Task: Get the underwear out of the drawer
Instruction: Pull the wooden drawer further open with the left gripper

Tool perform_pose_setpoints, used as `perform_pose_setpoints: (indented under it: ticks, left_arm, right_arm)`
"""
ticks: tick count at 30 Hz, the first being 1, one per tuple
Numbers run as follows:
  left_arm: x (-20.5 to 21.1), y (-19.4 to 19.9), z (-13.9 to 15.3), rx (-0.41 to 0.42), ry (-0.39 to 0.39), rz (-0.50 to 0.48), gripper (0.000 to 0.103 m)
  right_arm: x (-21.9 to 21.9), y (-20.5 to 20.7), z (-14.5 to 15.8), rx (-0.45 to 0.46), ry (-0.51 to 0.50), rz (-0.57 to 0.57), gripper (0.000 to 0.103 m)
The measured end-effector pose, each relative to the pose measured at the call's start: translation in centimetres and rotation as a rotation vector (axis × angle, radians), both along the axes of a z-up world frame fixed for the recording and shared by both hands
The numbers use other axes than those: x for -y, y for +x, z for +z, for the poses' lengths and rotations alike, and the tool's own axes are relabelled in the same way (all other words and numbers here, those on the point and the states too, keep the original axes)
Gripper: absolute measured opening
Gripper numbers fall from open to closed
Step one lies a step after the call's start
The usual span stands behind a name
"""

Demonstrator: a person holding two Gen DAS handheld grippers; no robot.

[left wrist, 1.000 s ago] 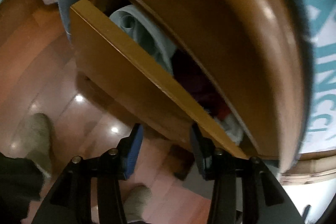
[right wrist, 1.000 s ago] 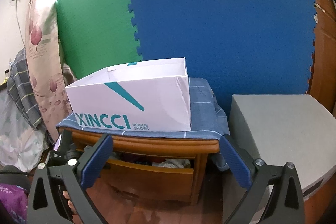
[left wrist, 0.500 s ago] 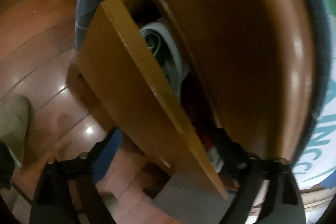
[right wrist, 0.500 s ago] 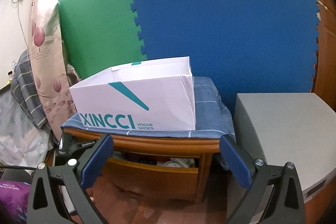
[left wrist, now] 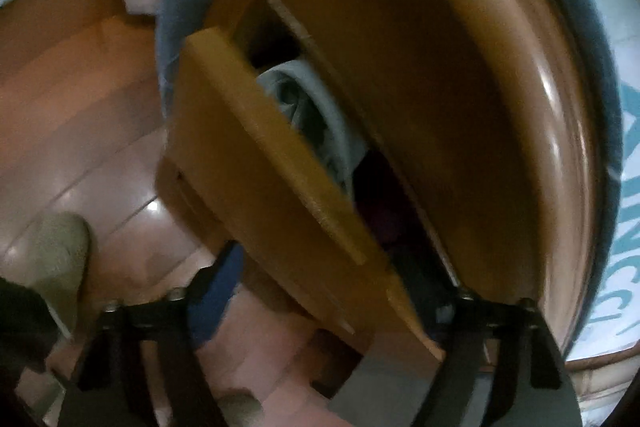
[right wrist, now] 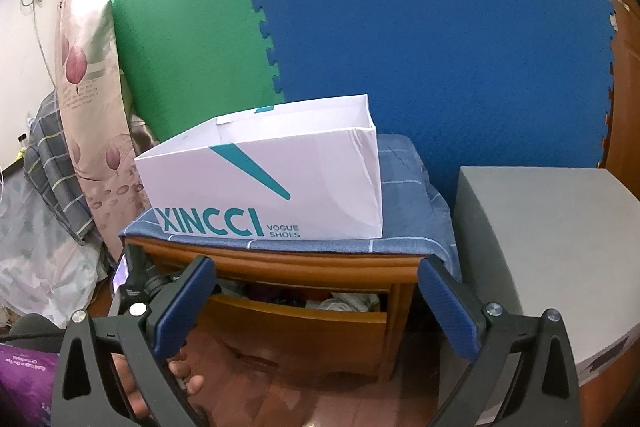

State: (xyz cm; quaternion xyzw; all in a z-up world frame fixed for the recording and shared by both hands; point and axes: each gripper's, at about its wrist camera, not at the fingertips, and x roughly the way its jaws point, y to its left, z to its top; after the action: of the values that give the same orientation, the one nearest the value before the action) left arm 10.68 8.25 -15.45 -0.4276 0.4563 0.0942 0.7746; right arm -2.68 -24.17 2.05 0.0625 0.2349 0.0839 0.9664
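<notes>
The wooden drawer [right wrist: 304,331] of the nightstand stands partly pulled out, with folded underwear [right wrist: 344,303] showing inside. In the left wrist view the drawer front [left wrist: 280,195] runs between my left gripper's fingers; one finger [left wrist: 216,291] is outside the front, the other is inside the drawer. A light blue-grey garment [left wrist: 316,119] and a dark red one [left wrist: 384,207] lie in the drawer. My left gripper [left wrist: 320,307] is open, straddling the drawer front. My right gripper [right wrist: 316,303] is open and empty, held back in front of the nightstand.
A white XINCCI shoe box [right wrist: 264,187] sits open on a blue cloth [right wrist: 408,227] on the nightstand top. A grey box [right wrist: 540,247] stands to the right. Blue and green foam mats [right wrist: 400,27] cover the wall. A wooden floor [left wrist: 80,107] lies below.
My left gripper has moved in over the drawer front, from in front of it to straddling it. The right gripper has come slightly closer to the nightstand.
</notes>
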Motion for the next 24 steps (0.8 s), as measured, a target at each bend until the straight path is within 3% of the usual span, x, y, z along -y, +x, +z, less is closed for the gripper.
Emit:
perform_pose_setpoints:
  ticks: [3, 4, 12, 20, 24]
  left_arm:
    - [-1.6, 1.1, -1.8, -0.045, -0.126, 0.086, 0.068]
    - [-1.9, 1.1, -2.2, -0.032, -0.132, 0.114, 0.068]
    - [-1.1, 0.1, -0.6, -0.014, 0.063, 0.056, 0.069]
    - [-0.8, -1.3, -0.2, -0.052, 0.123, -0.035, 0.073]
    - [-1.0, -3.1, -0.4, -0.071, 0.135, -0.07, 0.074]
  right_arm:
    - [0.1, 0.1, -0.1, -0.006, 0.009, 0.003, 0.103]
    - [0.1, 0.1, -0.1, -0.007, 0.009, 0.003, 0.103]
    - [0.5, 0.9, -0.6, -0.038, 0.017, -0.002, 0.103]
    - [0.8, 1.3, -1.1, -0.073, -0.015, -0.035, 0.103]
    - [0.9, 2.0, -2.1, -0.137, -0.032, -0.041, 0.103]
